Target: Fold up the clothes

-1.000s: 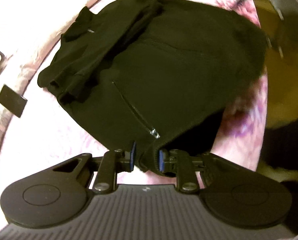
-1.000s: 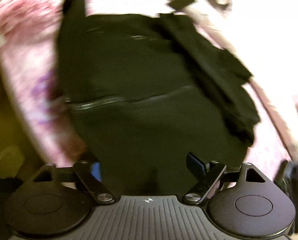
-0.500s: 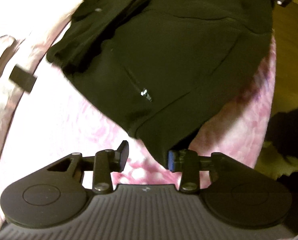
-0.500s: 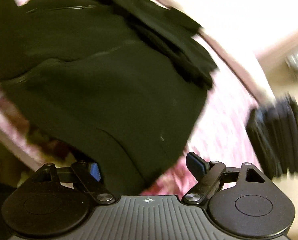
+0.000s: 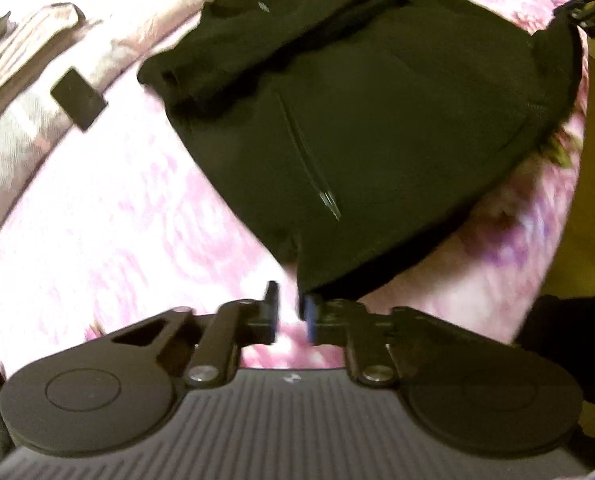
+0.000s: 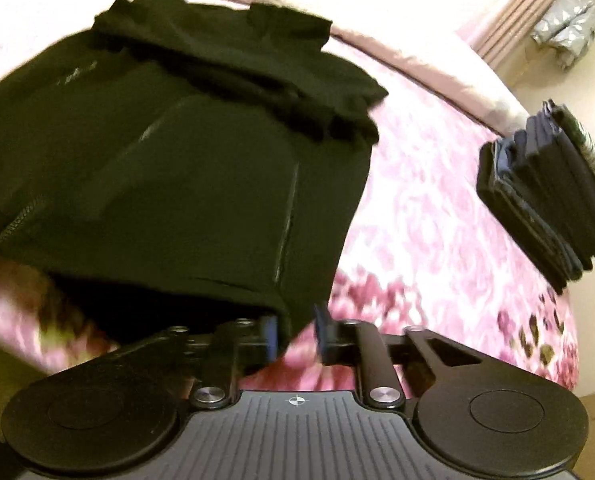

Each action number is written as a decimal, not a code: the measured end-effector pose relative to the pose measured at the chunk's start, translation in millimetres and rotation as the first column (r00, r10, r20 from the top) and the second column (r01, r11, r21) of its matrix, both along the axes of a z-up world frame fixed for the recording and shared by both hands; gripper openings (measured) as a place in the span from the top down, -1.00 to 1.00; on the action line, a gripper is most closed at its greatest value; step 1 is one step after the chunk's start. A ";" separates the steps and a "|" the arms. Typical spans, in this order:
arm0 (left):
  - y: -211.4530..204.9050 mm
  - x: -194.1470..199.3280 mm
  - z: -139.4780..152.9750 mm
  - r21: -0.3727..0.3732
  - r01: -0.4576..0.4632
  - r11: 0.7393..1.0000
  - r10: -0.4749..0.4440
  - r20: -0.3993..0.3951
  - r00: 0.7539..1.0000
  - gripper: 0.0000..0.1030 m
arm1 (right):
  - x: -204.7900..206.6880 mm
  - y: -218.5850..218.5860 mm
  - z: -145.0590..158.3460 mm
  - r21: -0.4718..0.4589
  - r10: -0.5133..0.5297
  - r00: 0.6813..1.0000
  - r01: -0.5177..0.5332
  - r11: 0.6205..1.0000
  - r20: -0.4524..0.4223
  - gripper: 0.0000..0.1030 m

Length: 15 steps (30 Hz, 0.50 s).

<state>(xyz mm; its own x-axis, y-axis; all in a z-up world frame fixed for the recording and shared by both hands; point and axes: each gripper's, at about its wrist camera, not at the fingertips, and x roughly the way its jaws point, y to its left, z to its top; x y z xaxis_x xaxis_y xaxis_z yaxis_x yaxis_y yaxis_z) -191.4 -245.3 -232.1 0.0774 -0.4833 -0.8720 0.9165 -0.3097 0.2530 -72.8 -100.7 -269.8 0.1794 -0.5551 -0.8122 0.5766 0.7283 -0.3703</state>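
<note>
Left wrist view: a black jacket (image 5: 357, 128) lies spread on a pink floral bed (image 5: 109, 216), one sleeve already laid across its upper part, its near hem corner running down to the left claw (image 5: 291, 314). That claw reads as clenched, its blue pads nearly together, with the hem corner touching the right-hand pad; blur hides whether cloth is truly pinched, though it looks so. In the right wrist view the right claw (image 6: 295, 334) is likewise clenched, and the other bottom corner of the jacket (image 6: 169, 168) dips between its pads, so it appears to grip the hem. A stack of dark folded clothes (image 6: 545, 196) sits well apart on the bed (image 6: 437, 248), toward its right edge, and a small dark flat object (image 5: 79, 98) lies near the jacket's sleeve side. The step in hand looks like taking both bottom corners ready for the crosswise fold. Next, I judge, both hands should lift together and carry the hem up over the body toward the collar, keeping the corners level so the cloth lands square. The left grip sits at the very edge and could slip.
</note>
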 end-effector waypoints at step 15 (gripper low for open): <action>-131.1 26.7 -15.6 0.090 -0.081 0.993 0.078 0.038 0.996 0.83 | 64.0 -141.5 -14.8 0.148 0.014 1.000 -0.014 0.989 0.002 0.95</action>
